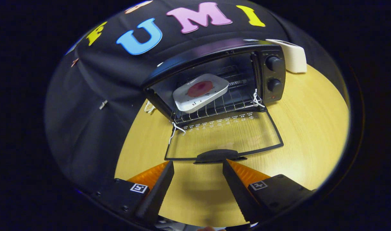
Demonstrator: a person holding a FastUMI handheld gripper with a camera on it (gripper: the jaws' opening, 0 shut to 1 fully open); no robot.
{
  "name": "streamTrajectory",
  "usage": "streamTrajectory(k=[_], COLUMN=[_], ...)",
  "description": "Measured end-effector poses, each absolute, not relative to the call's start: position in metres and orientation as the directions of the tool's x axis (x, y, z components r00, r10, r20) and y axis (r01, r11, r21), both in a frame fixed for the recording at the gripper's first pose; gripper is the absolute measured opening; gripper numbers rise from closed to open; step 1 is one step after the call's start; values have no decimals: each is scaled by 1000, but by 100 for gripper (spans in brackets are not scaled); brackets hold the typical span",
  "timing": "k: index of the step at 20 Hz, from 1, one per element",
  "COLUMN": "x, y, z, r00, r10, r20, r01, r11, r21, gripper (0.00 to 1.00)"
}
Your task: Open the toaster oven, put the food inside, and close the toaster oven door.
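A black toaster oven [274, 72] stands on a light wooden table [311, 128], its glass door [224, 136] folded down flat toward me. Inside, on the wire rack [227, 104], rests a white square plate [200, 93] with a round reddish piece of food [199, 89] on it. The door's black handle [217, 155] lies just ahead of my fingertips, slightly above the gap between them. My gripper [198, 164] is open, nothing between its fingers, hovering over the table in front of the door.
Two knobs [274, 73] sit on the oven's right panel. A white box-like object [293, 56] stands behind the oven at the right. White strings [176, 130] hang at the door's hinges. Bare tabletop lies right of the door.
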State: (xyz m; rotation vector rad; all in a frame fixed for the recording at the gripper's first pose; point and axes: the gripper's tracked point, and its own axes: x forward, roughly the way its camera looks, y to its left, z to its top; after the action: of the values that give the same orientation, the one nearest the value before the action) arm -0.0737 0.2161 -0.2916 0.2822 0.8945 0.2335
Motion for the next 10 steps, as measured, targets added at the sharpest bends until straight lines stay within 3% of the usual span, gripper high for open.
streamTrajectory(k=[5, 10], x=[-81, -76], y=[179, 178], z=[-333, -351], r00=[582, 596], r10=[142, 83], r20=[-801, -799], r01=[-80, -120], r11=[990, 993], r21=[117, 13], gripper=[99, 99])
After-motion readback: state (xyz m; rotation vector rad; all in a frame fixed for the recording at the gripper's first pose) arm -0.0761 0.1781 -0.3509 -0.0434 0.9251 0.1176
